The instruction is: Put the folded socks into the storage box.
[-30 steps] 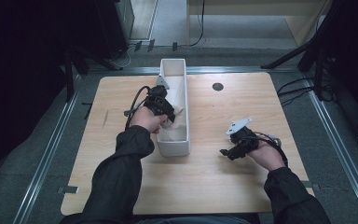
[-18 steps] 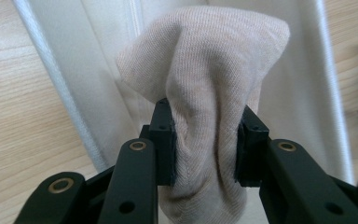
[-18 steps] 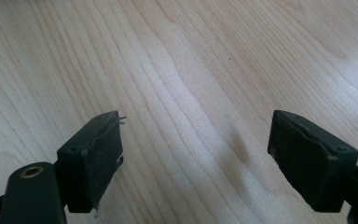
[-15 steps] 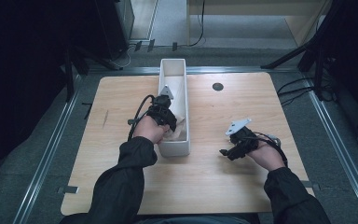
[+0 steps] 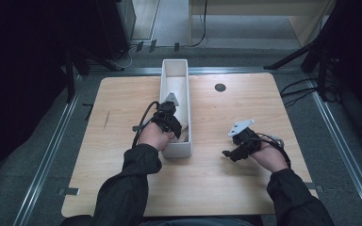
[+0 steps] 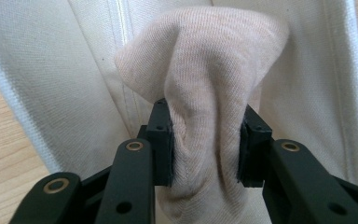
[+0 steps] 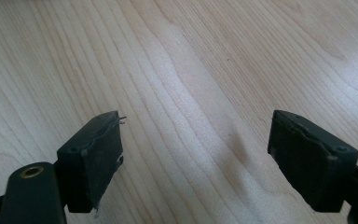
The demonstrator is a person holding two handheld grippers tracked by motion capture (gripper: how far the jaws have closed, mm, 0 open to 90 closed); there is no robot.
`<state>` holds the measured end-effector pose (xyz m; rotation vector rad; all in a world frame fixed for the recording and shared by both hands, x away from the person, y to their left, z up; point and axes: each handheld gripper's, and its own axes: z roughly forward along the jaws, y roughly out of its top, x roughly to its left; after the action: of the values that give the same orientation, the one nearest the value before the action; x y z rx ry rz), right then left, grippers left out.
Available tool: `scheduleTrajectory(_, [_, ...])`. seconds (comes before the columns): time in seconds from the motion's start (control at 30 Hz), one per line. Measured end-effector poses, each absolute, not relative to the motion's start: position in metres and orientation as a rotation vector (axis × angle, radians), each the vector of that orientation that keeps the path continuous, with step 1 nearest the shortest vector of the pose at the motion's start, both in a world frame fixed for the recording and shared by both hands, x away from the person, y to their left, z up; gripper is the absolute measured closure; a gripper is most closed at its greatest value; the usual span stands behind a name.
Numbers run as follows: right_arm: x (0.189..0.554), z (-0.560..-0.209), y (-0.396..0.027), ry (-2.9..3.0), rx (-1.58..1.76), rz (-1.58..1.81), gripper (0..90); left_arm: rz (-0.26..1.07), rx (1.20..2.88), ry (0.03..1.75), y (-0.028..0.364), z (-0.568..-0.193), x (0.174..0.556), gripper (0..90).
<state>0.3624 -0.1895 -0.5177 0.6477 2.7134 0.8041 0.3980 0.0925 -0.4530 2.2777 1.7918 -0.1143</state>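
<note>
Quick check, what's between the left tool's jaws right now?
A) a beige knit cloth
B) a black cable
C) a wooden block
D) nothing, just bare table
A. In the left gripper view the left tool has a beige knit cloth bunched between its pads, over the white bin; its jaws have just been opening, with the cloth between them and both pads touching it.

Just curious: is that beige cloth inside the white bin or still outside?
Inside: the cloth, bunched between the left gripper, hangs within the bin's white walls.

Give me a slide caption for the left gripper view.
Left tongs pinching a bunched beige cloth inside the white fabric bin.
</note>
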Motion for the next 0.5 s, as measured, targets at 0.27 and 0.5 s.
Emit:
scheduleTrajectory(0.27, [0.3622, -0.5164, -0.1899, 2.704, 0.650, 0.809, 17.9, -0.094, 2.298, 1.803, 0.0887, -0.4526, 0.3966, 59.7])
scheduleTrajectory(0.5, [0.3618, -0.5166, -0.1894, 2.709, 0.649, 0.802, 17.9, -0.088, 2.314, 1.797, 0.0876, -0.4505, 0.3954, 55.8])
